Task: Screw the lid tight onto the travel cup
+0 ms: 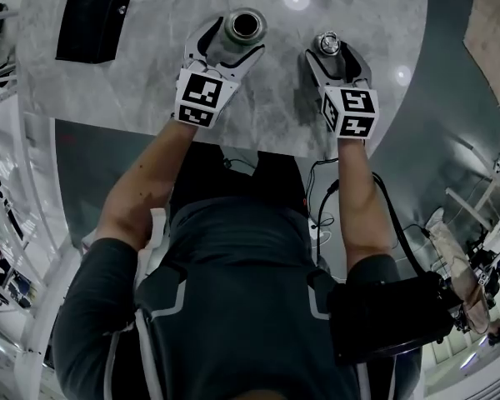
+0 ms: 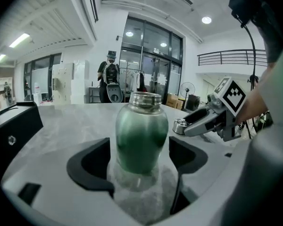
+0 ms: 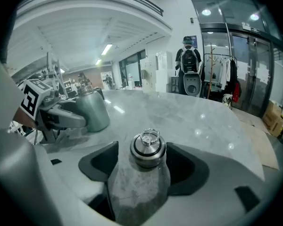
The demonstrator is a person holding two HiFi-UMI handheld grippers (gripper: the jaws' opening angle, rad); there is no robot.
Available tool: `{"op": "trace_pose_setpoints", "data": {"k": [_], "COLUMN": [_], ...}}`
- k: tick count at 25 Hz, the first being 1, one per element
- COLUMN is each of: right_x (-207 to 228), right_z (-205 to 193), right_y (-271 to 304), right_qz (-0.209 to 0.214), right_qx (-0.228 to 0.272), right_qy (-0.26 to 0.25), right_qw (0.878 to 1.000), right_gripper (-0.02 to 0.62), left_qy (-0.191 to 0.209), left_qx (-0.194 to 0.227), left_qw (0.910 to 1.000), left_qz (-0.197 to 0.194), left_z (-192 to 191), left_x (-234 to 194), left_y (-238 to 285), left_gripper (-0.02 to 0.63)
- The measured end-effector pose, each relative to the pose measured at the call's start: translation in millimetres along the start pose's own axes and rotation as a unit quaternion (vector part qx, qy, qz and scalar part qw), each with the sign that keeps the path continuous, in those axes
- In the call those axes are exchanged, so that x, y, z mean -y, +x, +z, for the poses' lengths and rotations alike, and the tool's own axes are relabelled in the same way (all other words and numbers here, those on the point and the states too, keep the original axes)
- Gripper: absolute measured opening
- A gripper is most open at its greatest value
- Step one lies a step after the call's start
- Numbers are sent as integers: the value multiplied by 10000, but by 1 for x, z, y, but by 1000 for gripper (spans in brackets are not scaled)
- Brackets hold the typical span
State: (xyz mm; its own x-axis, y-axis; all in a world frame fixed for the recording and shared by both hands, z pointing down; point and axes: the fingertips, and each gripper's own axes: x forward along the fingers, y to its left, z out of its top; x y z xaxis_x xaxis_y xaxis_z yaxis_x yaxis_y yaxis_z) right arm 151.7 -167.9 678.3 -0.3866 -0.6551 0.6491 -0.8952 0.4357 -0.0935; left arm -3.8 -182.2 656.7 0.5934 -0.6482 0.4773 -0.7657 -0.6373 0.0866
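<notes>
Black case (image 1: 96, 15) left of cup (image 1: 243, 27)

I had the head camera looking steeply down over the person's shoulders onto the table (image 1: 150, 82). The left gripper view sat low, close behind its own jaws, and faced across the tabletop, with the right gripper (image 2: 183, 124) at its right. The right gripper view faced likewise and caught the left gripper (image 3: 87, 116) at its left. All three shared that tabletop.
</notes>
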Motion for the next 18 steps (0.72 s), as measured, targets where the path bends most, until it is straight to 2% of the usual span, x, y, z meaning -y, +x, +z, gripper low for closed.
{"op": "trace_pose_setpoints", "data": {"k": [4, 9, 11, 18], "right_x": [4, 9, 11, 12], "right_z": [-1, -1, -1, -1], "right_y": [6, 9, 10, 9], "right_qz": [-92, -200, -257, -252], "right_qx": [-42, -82, -98, -162], "right_qy": [-39, -4, -45, -84], "right_qw": [9999, 9998, 9996, 9995], "right_gripper": [314, 311, 277, 273], "left_qy": [34, 263, 318, 304], "left_qx": [5, 48, 71, 74], "left_qw": [10000, 9996, 9994, 9994], "left_qz": [27, 74, 84, 117], "left_z": [0, 2, 2, 3], "left_x": [-1, 0, 1, 2], "left_y": [10, 15, 15, 15], "left_gripper": [385, 374, 367, 367]}}
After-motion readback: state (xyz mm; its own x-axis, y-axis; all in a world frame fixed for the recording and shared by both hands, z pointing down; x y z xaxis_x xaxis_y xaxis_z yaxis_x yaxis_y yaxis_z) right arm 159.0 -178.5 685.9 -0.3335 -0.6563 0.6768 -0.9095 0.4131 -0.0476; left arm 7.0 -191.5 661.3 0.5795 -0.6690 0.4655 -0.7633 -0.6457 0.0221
